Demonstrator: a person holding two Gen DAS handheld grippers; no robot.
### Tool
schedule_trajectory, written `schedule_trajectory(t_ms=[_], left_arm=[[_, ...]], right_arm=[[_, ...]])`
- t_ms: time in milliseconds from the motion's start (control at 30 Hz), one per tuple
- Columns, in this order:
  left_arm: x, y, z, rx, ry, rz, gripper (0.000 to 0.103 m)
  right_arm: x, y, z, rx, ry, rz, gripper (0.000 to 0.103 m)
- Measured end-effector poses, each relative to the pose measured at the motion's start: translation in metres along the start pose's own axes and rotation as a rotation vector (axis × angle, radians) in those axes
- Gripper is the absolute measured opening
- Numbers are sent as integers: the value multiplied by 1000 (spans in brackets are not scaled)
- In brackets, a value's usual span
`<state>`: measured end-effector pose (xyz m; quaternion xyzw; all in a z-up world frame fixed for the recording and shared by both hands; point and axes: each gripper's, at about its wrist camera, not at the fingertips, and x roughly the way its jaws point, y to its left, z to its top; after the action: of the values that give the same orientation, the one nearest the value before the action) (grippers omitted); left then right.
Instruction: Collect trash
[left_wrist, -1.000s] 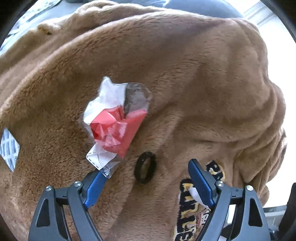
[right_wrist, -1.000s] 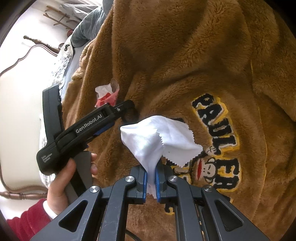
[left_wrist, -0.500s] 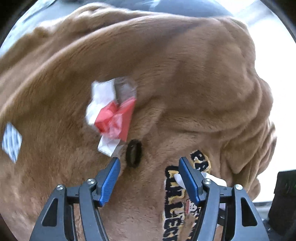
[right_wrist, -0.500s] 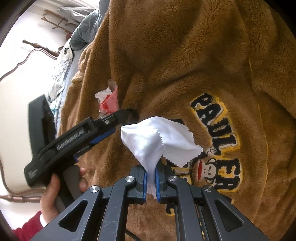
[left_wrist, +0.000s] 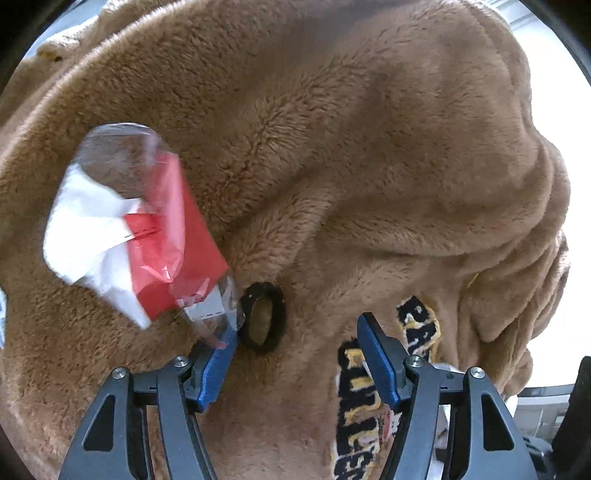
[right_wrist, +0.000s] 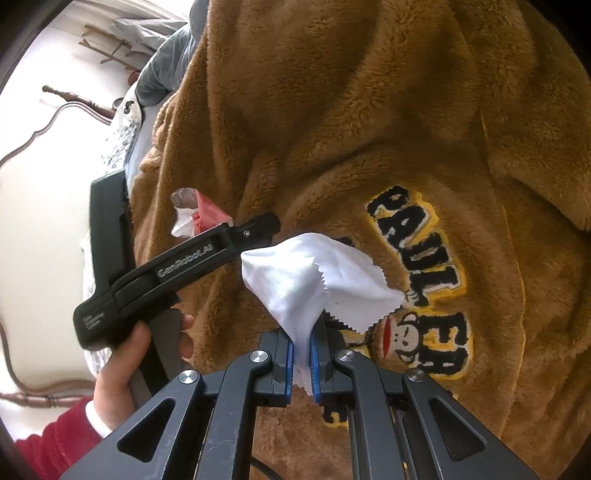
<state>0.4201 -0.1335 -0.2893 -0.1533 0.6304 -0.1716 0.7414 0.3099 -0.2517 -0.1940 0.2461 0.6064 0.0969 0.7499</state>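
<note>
A brown plush garment (left_wrist: 332, 155) with black-and-yellow embroidered lettering (right_wrist: 421, 258) covered the bed, and every loose thing lay on it. The left gripper (left_wrist: 295, 343) pointed steeply down at the fleece with its jaws apart; they had narrowed within the last second and then held, and nothing was pinched between the blue pads (left_wrist: 376, 354). A black ring (left_wrist: 264, 317) lay flat on the fleece between those pads, close to the left-hand one and clear of the other. Just beside the ring lay the wrapper (left_wrist: 140, 229), a crumpled clear plastic bag with red and white printing; its lower corner touched the tip of the left-hand pad. Whether anything was still inside the bag could not be told, though brown fleece showed through its clear upper end. The right gripper (right_wrist: 302, 354) was clenched on a white cloth (right_wrist: 314, 273) with pinked, zigzag edges, which fanned upward out of its closed pads over the lettering. In the right wrist view a person's hand (right_wrist: 122, 373) in a red sleeve (right_wrist: 55, 446) grasped the left gripper's black handle near the left edge of the bed, beside a white wall
</note>
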Motion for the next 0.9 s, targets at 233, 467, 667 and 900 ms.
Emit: schedule_trajectory(t_ms=[233,467,667,900], left_arm=[[-1,-17,3,64,5,-28,48],[17,-8,3,29,59,28,37],[23,-13,-1,38,58,79,6],[-6,-15,-10,71,28,55,6]], right_arm=[[-1,1,-1,4,-2,-2,7],[0,-1,0,19,-8,6,7],[-1,-2,-3,11,-5,-1,7],[-3,2,-1,2,-7,-1,7]])
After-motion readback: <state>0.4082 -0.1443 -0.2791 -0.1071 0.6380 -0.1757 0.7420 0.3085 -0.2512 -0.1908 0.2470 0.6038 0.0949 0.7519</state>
